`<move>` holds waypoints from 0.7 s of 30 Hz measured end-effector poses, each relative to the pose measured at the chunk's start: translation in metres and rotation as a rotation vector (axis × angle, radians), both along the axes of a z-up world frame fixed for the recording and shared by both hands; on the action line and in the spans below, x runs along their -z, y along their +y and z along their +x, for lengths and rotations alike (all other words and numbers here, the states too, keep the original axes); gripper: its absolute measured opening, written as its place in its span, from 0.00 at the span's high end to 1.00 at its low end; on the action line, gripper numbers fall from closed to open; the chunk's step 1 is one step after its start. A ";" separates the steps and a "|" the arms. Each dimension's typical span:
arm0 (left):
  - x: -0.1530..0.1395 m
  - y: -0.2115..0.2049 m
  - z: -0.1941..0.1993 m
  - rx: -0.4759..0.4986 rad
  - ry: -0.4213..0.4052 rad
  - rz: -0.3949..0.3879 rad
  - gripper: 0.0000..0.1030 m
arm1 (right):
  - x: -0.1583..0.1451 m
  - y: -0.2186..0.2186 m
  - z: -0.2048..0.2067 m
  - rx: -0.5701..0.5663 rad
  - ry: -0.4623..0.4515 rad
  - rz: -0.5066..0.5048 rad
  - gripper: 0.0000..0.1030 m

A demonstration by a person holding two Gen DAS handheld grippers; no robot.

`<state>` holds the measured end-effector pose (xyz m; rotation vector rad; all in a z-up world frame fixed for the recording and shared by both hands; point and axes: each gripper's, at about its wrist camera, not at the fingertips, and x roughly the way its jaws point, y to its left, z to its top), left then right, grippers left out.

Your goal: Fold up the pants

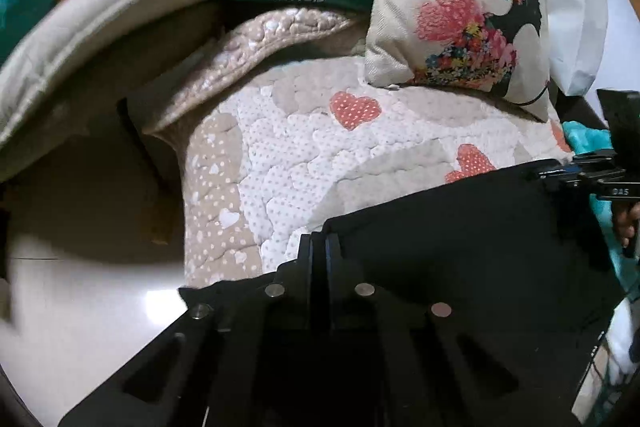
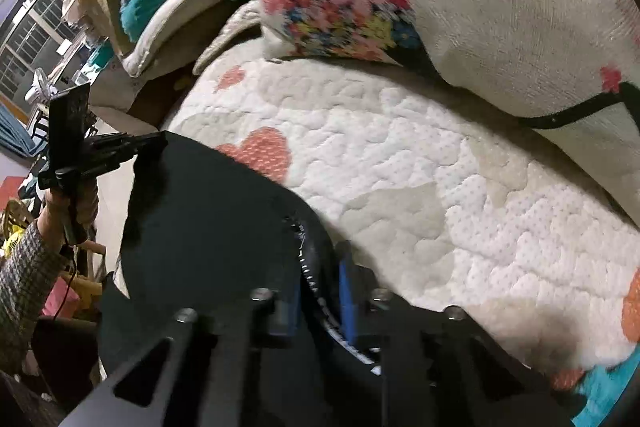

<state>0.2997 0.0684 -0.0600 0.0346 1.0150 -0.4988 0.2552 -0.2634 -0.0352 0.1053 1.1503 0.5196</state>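
Now both grippers pinch the black pants over the quilted bed.
Left wrist: left gripper clamped on the pants, right gripper at the far corner. Right wrist: right gripper closed on the hem; the held edge of the pants runs leftward to the left gripper.

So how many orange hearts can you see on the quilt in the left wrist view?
3: one mid-quilt, one at the black pants' edge, one partly hidden below the pillow.

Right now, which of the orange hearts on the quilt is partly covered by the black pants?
The orange heart nearest the right tool: the black pants hide its lower edge. The other heart, further up the quilt, lies fully uncovered.
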 end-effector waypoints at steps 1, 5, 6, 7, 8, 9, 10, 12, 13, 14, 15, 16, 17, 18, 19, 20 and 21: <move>-0.005 0.000 -0.004 -0.010 -0.010 0.001 0.95 | -0.004 0.002 -0.004 0.009 -0.008 -0.005 0.87; -0.030 0.009 -0.023 -0.056 -0.051 -0.008 0.95 | -0.021 0.008 -0.027 0.040 -0.047 -0.021 0.89; -0.037 0.011 -0.030 -0.066 -0.062 -0.009 0.95 | -0.025 0.005 -0.032 0.044 -0.051 -0.022 0.89; -0.043 0.013 -0.037 -0.073 -0.070 -0.010 0.95 | -0.029 0.007 -0.041 0.049 -0.057 -0.024 0.89; -0.049 0.016 -0.045 -0.080 -0.079 -0.012 0.95 | -0.032 0.008 -0.046 0.051 -0.060 -0.025 0.89; -0.056 0.019 -0.056 -0.087 -0.093 -0.009 0.95 | -0.036 0.009 -0.056 0.054 -0.063 -0.027 0.89; -0.062 0.020 -0.067 -0.094 -0.107 -0.008 0.95 | -0.041 0.009 -0.066 0.057 -0.067 -0.030 0.89; -0.074 0.022 -0.088 -0.106 -0.126 -0.015 0.95 | -0.047 0.012 -0.086 0.063 -0.073 -0.035 0.89; -0.079 0.024 -0.100 -0.113 -0.136 -0.018 0.95 | -0.050 0.014 -0.096 0.064 -0.076 -0.036 0.89; -0.084 0.026 -0.113 -0.122 -0.144 -0.025 0.95 | -0.053 0.016 -0.107 0.067 -0.078 -0.037 0.89; -0.088 0.029 -0.126 -0.134 -0.148 -0.035 0.95 | -0.054 0.018 -0.119 0.069 -0.079 -0.038 0.89; -0.090 0.031 -0.138 -0.151 -0.153 -0.042 0.95 | -0.054 0.019 -0.129 0.068 -0.080 -0.040 0.89; -0.093 0.034 -0.150 -0.170 -0.158 -0.049 0.95 | -0.055 0.022 -0.141 0.063 -0.081 -0.047 0.89; -0.095 0.036 -0.162 -0.189 -0.161 -0.057 0.95 | -0.054 0.026 -0.154 0.056 -0.081 -0.054 0.89; -0.096 0.039 -0.175 -0.208 -0.161 -0.063 0.95 | -0.053 0.029 -0.165 0.050 -0.079 -0.057 0.89; -0.095 0.040 -0.186 -0.223 -0.159 -0.063 0.95 | -0.050 0.031 -0.176 0.046 -0.074 -0.058 0.89; -0.093 0.041 -0.199 -0.239 -0.155 -0.059 0.95 | -0.047 0.034 -0.189 0.042 -0.069 -0.062 0.89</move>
